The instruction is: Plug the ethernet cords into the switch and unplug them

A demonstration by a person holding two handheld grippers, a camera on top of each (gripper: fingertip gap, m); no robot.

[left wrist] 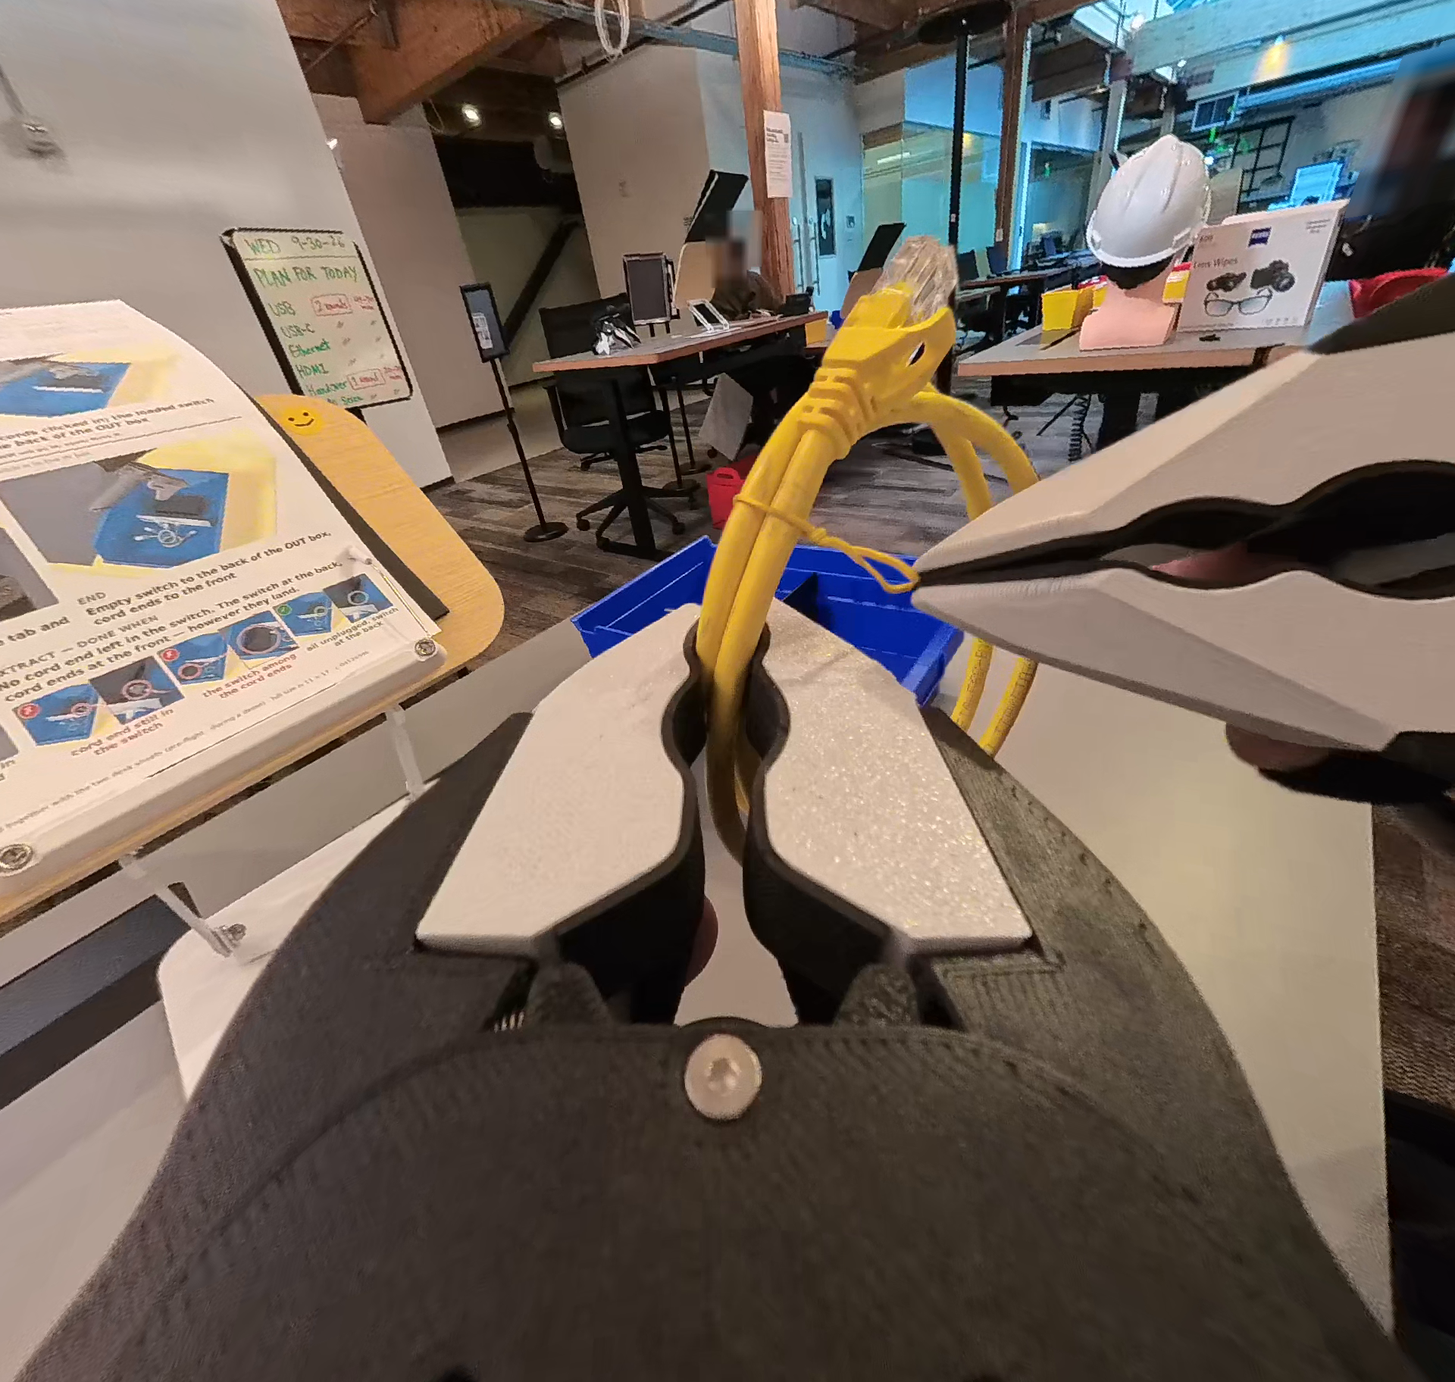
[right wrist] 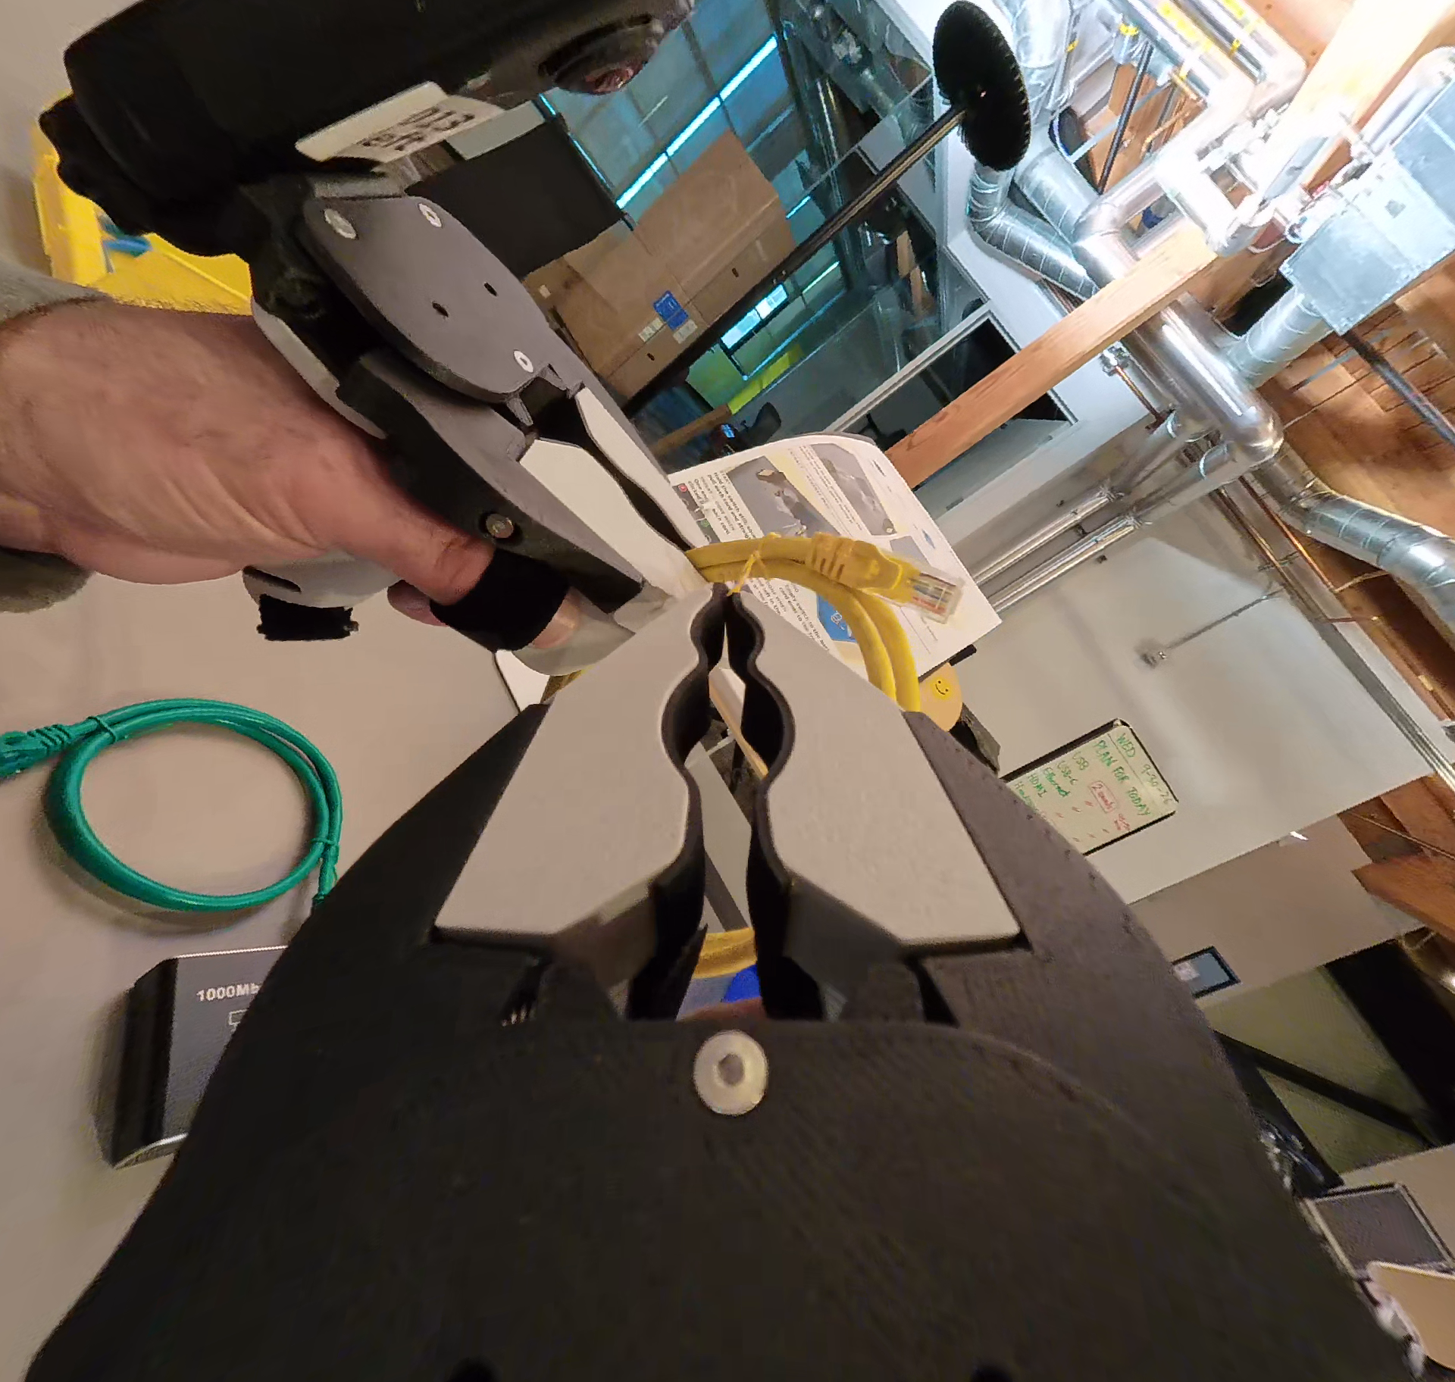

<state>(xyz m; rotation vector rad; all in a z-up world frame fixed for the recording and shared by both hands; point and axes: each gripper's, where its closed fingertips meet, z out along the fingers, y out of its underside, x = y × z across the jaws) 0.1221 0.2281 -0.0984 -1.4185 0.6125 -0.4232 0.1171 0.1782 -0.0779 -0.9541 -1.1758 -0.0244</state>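
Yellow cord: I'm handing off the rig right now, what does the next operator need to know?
Left claw: shut on the coiled yellow cord, held up, plug free.
Right claw: tips pinching the cord's thin yellow tie.
Green cord: coiled on the table, still tied.
Switch: on the table, no cord seen plugged in.
Left to do: untie, plug in the cords, unplug them.

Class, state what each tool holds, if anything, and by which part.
Left tool clamps the coiled yellow ethernet cord across its bundled strands. Right tool pinches the cord's thin yellow tie.
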